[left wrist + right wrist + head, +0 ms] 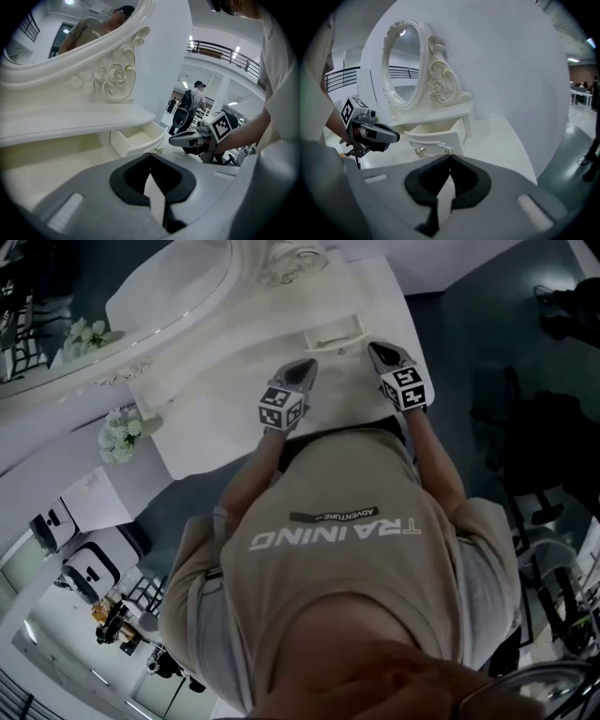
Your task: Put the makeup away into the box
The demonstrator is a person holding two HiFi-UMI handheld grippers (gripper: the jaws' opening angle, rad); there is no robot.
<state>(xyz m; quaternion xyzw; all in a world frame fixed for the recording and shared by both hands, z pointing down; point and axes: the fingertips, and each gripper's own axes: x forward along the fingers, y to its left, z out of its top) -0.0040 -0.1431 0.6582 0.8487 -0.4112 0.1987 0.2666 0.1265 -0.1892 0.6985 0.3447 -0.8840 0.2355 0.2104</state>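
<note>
Findings at the white dressing surface [216, 418]: the left gripper [305, 369] has its jaws pressed together at the tips with nothing between them, and the right gripper [380, 352] is likewise closed and empty. Both hang low over the surface, angled downward toward the mirror [405, 65]. No makeup can be found in any view: nothing lies on the bare stretch of surface ahead of the jaws. The only open container on show is a small drawer [333, 334], pulled out toward the person, its long axis running front to back; in my judgement it may serve as the box, though nothing confirms that. It lies ahead of both grippers and between them. The right gripper looks the nearer, its own view showing the drawer front and two knobs [421, 150] just beyond its tips, while from the left gripper view the drawer stands farther off. Obscured: the person's torso covers the near edge of the surface in the head view, the gripper bodies block the ground directly beneath each jaw, and most of the drawer's floor is too shallowly seen to check.
</note>
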